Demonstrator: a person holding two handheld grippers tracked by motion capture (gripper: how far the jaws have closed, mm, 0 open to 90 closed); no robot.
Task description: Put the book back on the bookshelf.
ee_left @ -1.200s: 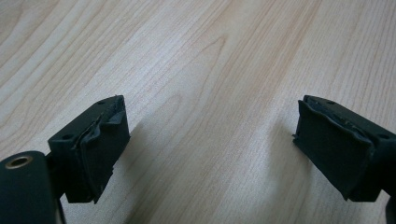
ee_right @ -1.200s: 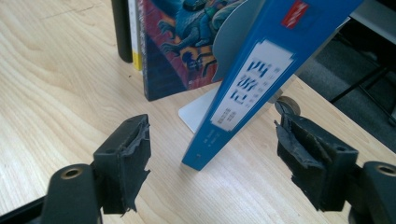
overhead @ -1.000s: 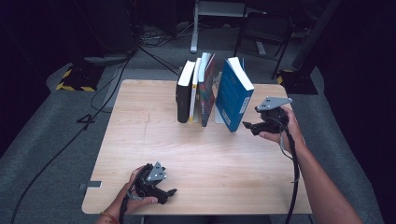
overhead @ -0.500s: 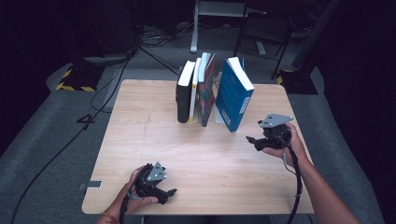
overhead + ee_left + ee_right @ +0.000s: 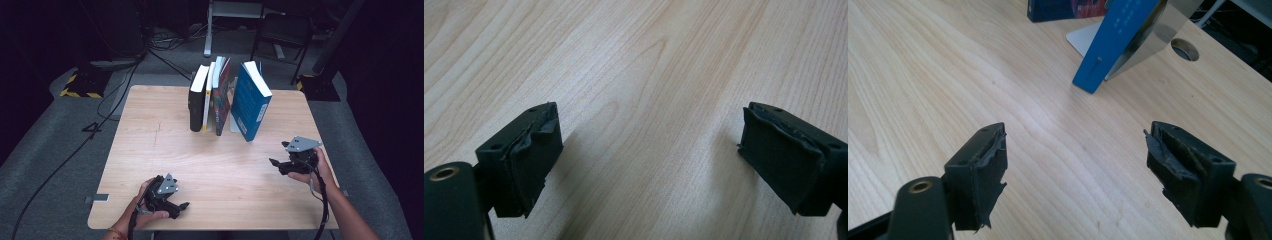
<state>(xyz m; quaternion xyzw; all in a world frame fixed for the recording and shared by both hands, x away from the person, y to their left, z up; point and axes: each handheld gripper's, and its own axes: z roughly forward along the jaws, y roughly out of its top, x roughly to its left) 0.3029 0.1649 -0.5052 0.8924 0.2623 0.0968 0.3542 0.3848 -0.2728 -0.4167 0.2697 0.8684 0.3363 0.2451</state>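
A row of upright books stands at the back middle of the wooden table point(image 5: 150, 150): a black book point(image 5: 196, 102), a thin white one point(image 5: 209, 97), a dark one point(image 5: 223, 100), and a blue book point(image 5: 250, 105) leaning left at the right end. My right gripper point(image 5: 274, 164) hovers low over the table in front and to the right of the blue book, apart from it. Its jaws stand open and empty point(image 5: 1075, 150), with the blue book point(image 5: 1113, 40) ahead. My left gripper point(image 5: 181, 207) rests near the front edge, open point(image 5: 649, 145) over bare wood.
A shiny metal bookend point(image 5: 1158, 30) props up the blue book from behind. A round cable hole point(image 5: 1184, 48) lies in the tabletop beyond it. Cables and stand legs point(image 5: 210, 30) cross the grey floor behind the table.
My right gripper has moved down and back toward the table's near right side, away from the blue book. The left gripper has not moved.
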